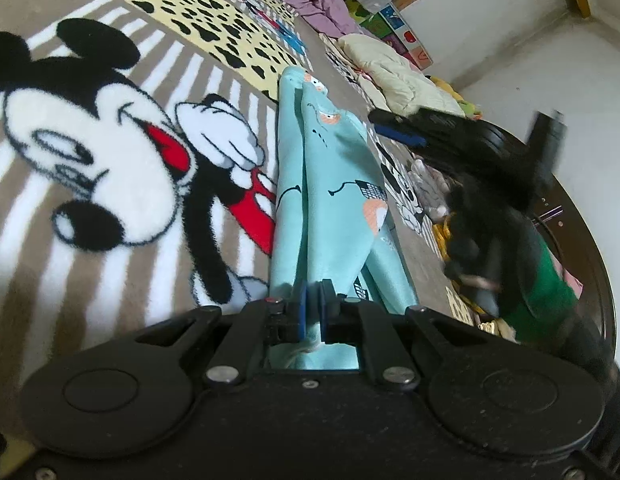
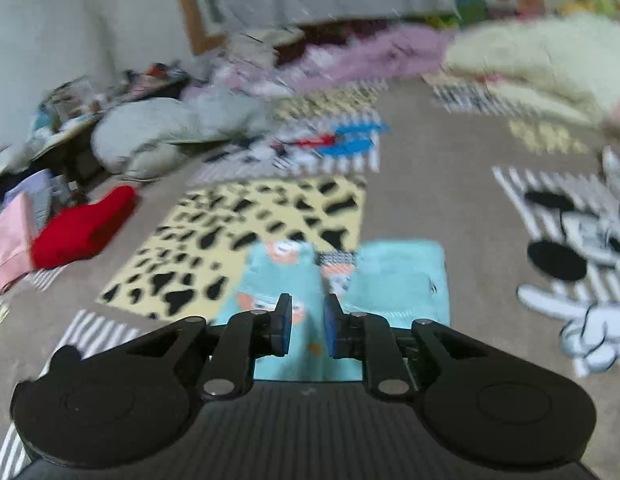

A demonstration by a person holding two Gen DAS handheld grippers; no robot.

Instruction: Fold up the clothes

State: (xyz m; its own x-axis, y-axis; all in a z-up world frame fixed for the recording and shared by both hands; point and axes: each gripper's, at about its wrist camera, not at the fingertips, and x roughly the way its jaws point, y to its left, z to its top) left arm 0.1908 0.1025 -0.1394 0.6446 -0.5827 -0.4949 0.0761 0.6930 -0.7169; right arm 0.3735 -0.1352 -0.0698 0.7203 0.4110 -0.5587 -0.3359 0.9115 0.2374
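Light blue cartoon-printed garment (image 1: 329, 184) lies folded lengthwise on the carpet (image 1: 70, 0).

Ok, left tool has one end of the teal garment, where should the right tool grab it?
A judgement: take the teal garment at its free edge nearest the right tool, coming in low over the carpet from the near side. There the cloth lies flat and unobstructed, and the open jaws already straddle it. The left tool is clamped on the other end.
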